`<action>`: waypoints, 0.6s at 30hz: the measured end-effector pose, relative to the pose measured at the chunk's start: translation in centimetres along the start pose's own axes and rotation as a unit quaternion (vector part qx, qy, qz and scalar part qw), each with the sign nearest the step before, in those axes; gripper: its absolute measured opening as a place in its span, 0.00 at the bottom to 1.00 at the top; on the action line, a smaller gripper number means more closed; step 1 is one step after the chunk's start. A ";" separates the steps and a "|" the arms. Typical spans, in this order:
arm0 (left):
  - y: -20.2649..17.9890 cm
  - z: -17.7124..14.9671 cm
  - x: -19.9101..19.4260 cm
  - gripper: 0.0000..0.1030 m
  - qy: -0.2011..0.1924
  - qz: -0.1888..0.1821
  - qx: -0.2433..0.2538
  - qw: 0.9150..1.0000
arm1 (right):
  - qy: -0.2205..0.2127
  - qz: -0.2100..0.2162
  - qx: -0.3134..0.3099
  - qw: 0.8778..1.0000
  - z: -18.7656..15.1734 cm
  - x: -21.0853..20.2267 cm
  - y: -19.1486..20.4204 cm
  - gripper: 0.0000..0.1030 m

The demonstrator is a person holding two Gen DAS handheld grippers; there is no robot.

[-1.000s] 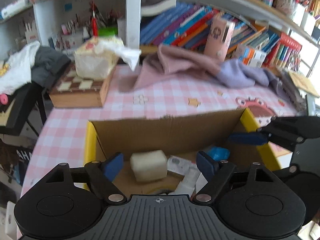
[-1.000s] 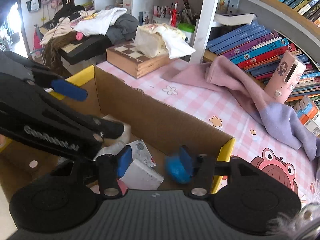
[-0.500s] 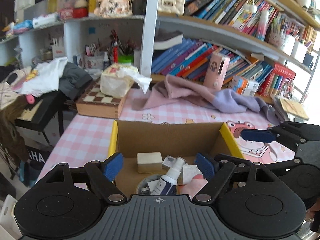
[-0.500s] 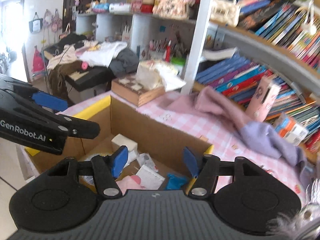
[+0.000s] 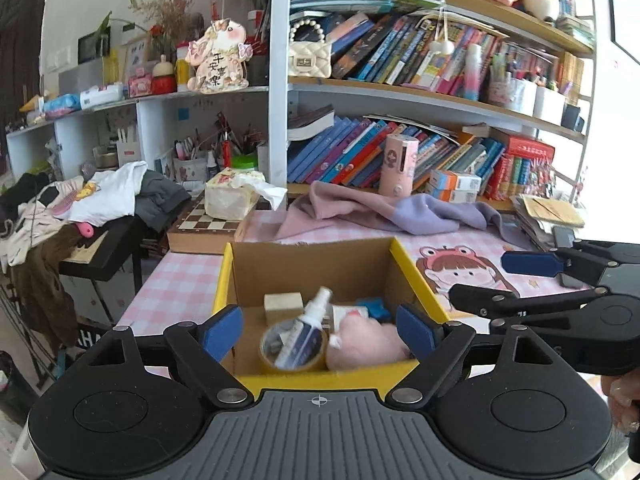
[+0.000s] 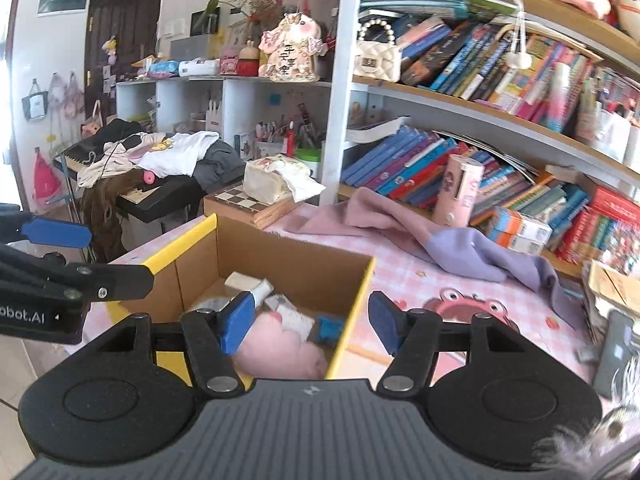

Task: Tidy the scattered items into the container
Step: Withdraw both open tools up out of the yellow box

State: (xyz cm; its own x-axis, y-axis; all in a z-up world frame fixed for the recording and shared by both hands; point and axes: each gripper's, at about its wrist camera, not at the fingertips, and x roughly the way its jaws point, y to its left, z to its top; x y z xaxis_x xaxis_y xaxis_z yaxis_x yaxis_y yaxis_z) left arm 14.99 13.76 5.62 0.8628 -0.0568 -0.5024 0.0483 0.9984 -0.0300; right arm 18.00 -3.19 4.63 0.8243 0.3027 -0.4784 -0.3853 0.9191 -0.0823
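A cardboard box with yellow rims (image 5: pixel 310 258) (image 6: pixel 280 256) stands on the pink checked table. Inside lie a spray bottle (image 5: pixel 306 326), a tape roll (image 5: pixel 269 350), a beige block (image 5: pixel 283 306), a pink plush (image 5: pixel 366 342) (image 6: pixel 276 346), a blue item (image 5: pixel 374 309) (image 6: pixel 330 328) and white packets. My left gripper (image 5: pixel 318 330) is open and empty, raised above the box's near edge. My right gripper (image 6: pixel 312 322) is open and empty, above the box's right rim; it also shows in the left wrist view (image 5: pixel 528 264).
A pink and lilac cloth (image 5: pixel 384 212) lies behind the box. A chessboard box with a tissue pack (image 5: pixel 230 200) stands at back left, a pink cylinder (image 5: pixel 398 164) by the bookshelf. A cartoon mat (image 5: pixel 460 276) lies right. Papers and a phone (image 6: pixel 616 344) are far right.
Both grippers have pulled up and back from inside the box, staying open. The whole box and its contents have come into view.
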 end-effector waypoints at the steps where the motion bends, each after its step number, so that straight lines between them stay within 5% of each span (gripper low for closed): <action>1: -0.2 -0.4 -0.6 0.85 -0.004 0.003 -0.002 1.000 | 0.001 -0.004 0.001 1.000 -0.5 -0.8 0.1 0.60; 18: -3.5 -7.3 -5.5 0.90 0.031 0.016 -0.022 0.999 | 0.030 -0.076 0.057 0.995 -9.7 -10.2 0.4 0.72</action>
State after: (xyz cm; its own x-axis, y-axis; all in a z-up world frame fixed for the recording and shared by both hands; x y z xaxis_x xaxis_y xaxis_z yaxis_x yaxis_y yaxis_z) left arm 6.37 10.53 2.15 0.8303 -0.0261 -0.5566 -0.0025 0.9987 -0.0505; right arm 5.38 -8.32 1.05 0.8415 0.1453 -0.5204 -0.2060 0.9767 -0.0603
